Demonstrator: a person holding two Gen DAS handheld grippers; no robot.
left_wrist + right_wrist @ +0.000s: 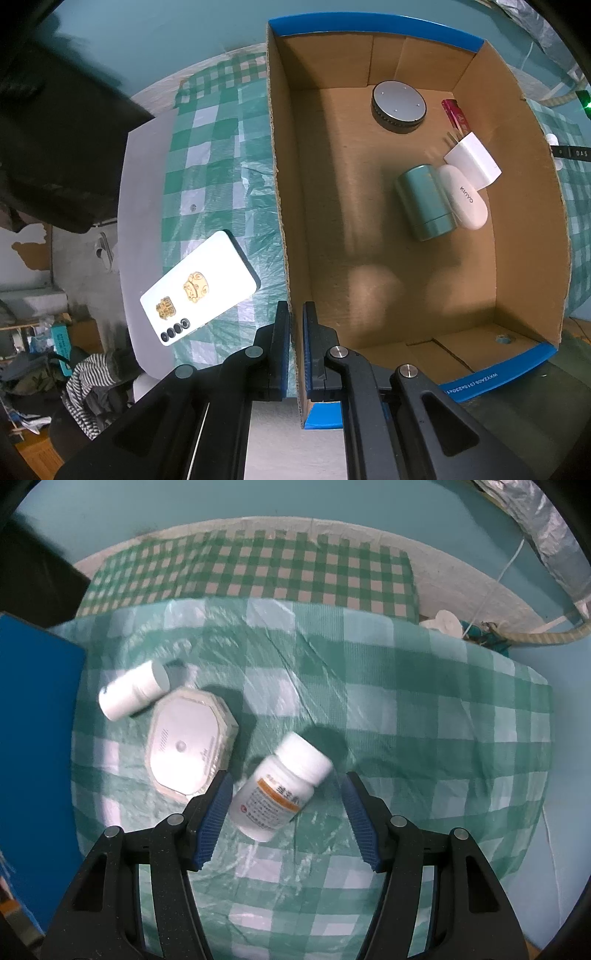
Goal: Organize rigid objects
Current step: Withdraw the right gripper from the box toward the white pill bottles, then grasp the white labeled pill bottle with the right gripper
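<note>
We look straight down on a table covered with a green-and-white checked cloth (406,709). Our left gripper (296,347) is pinched shut on the near left wall of an open cardboard box (532,236) with blue edges. Inside the box, toward its far right side, lie a round grey disc (398,106), a green cylinder (424,201), a white oval case (463,195) touching the cylinder, a white plug adapter (474,160) just beyond the case, and a small red item (455,113) against the right wall. Left of the box, on the cloth, a white phone (199,286) lies with its back up, showing gold stickers.

Our right gripper (286,814) hangs over the cloth with its jaws apart. A white pill bottle (280,786) lies on its side between them, nearer the left pad, and the right pad stands clear of it. Further left sit a white eight-sided box (190,740) and, just beyond it, a small white bottle (133,694) lying down. The blue outer side of the cardboard box shows at the far left edge.
</note>
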